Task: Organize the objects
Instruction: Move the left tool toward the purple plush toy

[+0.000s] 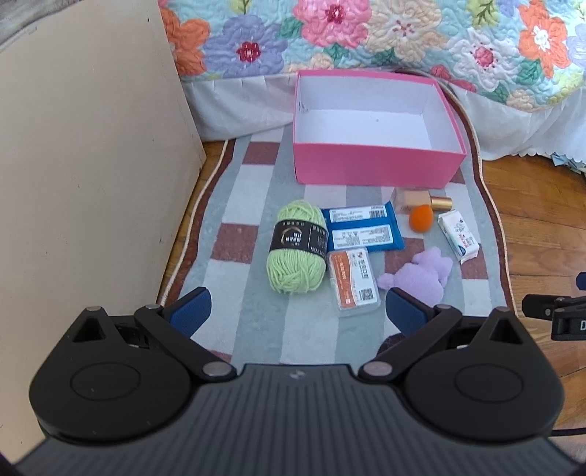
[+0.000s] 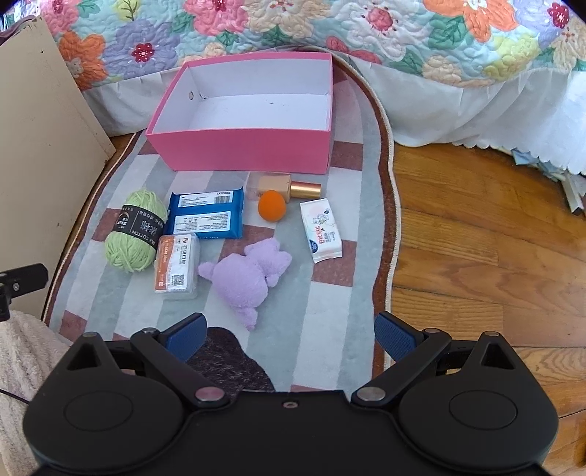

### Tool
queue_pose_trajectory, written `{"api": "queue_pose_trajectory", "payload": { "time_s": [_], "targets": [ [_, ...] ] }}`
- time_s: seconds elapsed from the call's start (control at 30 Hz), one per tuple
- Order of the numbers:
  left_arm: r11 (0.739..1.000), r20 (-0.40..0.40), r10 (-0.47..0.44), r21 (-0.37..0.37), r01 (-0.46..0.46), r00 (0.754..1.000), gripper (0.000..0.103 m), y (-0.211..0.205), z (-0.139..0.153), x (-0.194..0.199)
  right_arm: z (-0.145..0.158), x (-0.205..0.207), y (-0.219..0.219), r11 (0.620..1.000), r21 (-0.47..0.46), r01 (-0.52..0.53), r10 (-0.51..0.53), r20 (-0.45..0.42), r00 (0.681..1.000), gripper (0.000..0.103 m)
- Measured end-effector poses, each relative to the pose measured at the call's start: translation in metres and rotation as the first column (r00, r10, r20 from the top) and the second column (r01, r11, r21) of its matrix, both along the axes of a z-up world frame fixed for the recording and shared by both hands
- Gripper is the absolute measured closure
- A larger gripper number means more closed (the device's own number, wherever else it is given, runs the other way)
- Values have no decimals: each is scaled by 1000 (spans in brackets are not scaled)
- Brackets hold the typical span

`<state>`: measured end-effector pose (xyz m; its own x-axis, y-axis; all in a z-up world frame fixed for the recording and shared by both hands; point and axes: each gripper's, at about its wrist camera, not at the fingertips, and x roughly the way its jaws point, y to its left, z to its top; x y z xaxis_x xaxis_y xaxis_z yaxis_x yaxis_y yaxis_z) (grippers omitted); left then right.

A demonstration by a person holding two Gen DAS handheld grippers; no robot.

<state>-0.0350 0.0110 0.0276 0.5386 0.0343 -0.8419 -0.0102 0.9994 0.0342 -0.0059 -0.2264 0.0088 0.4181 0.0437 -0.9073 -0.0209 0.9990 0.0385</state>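
Observation:
An empty pink box [image 1: 377, 166] [image 2: 241, 150] stands at the far end of a checked rug. In front of it lie a green yarn ball [image 1: 296, 247] [image 2: 134, 230], a blue wipes pack [image 1: 362, 229] [image 2: 205, 216], an orange-labelled clear packet [image 1: 353, 280] [image 2: 177, 267], a purple plush toy [image 1: 421, 272] [image 2: 249, 274], an orange sponge ball [image 1: 421, 218] [image 2: 271, 205], a gold-capped bottle [image 1: 421, 200] [image 2: 289, 187] and a white tissue pack [image 1: 457, 234] [image 2: 321, 230]. My left gripper [image 1: 298, 311] hovers open near the yarn and packet. My right gripper [image 2: 291, 335] hovers open just short of the plush toy.
A beige cabinet panel [image 1: 84, 175] [image 2: 40, 142] rises along the rug's left side. A bed with a flowered quilt [image 1: 366, 33] [image 2: 329, 29] runs behind the box. Wooden floor [image 2: 487, 234] lies right of the rug [image 1: 234, 205] [image 2: 329, 293].

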Motion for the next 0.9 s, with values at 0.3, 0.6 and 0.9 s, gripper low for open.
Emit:
{"api": "queue_pose_trajectory", "payload": {
  "time_s": [0.3,0.6,0.9],
  "targets": [
    [1000,35,18,-6,-17,999,0,-3,-2,-9,1,-3,0,1000,20,-12,12,3,1000,3],
    [1000,45,5,18,-6,999,0,-4,3,-6,0,-2,-2,1000,13,-19,19,-2,1000,3],
    [999,15,25,-45,-24,1000,0,5,5,-1,3,-2,-8,1000,5,-7,7,11,1000,3]
  ]
}}
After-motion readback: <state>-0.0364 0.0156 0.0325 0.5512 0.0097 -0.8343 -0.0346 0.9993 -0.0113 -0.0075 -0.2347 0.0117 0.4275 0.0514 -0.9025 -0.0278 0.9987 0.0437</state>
